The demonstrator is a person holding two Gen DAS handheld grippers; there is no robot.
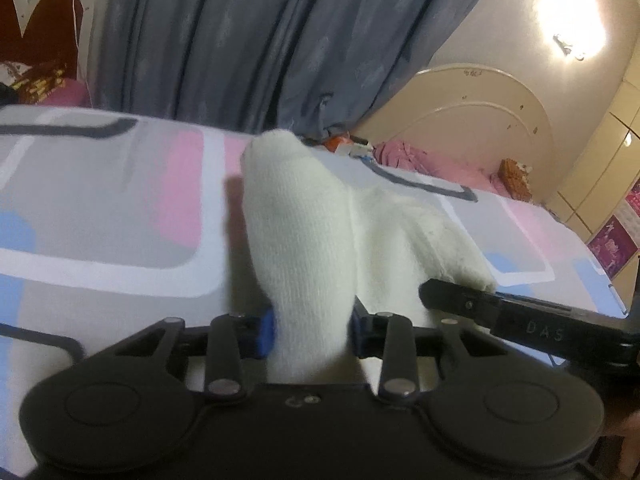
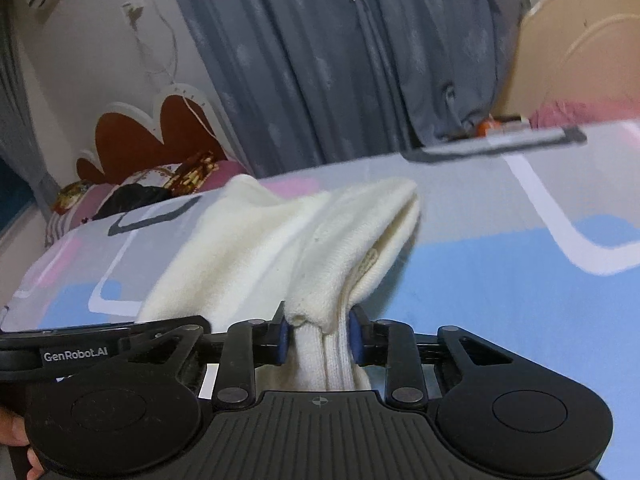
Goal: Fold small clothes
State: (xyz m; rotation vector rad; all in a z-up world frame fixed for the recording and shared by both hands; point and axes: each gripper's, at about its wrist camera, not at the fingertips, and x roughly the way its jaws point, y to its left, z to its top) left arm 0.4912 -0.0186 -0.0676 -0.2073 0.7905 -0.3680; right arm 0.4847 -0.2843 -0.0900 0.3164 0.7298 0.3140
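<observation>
A cream knit garment (image 1: 296,220), small and soft, is lifted off the patterned bed sheet (image 1: 100,208). My left gripper (image 1: 312,330) is shut on one bunched end of it, its blue pads pressing the cloth from both sides. In the right wrist view my right gripper (image 2: 318,338) is shut on another gathered edge of the same garment (image 2: 280,240), whose folded layers drape forward over the sheet (image 2: 500,280). The two grippers are close side by side: a black finger (image 1: 452,294) of the right one shows at the cloth's right end.
A grey curtain (image 1: 240,40) hangs behind the bed. A cream headboard (image 1: 480,120) with pink bedding (image 1: 416,156) stands at the right. Pillows and a dark red heart-shaped board (image 2: 136,140) lie at the left. Small orange clutter (image 1: 340,144) sits by the far edge.
</observation>
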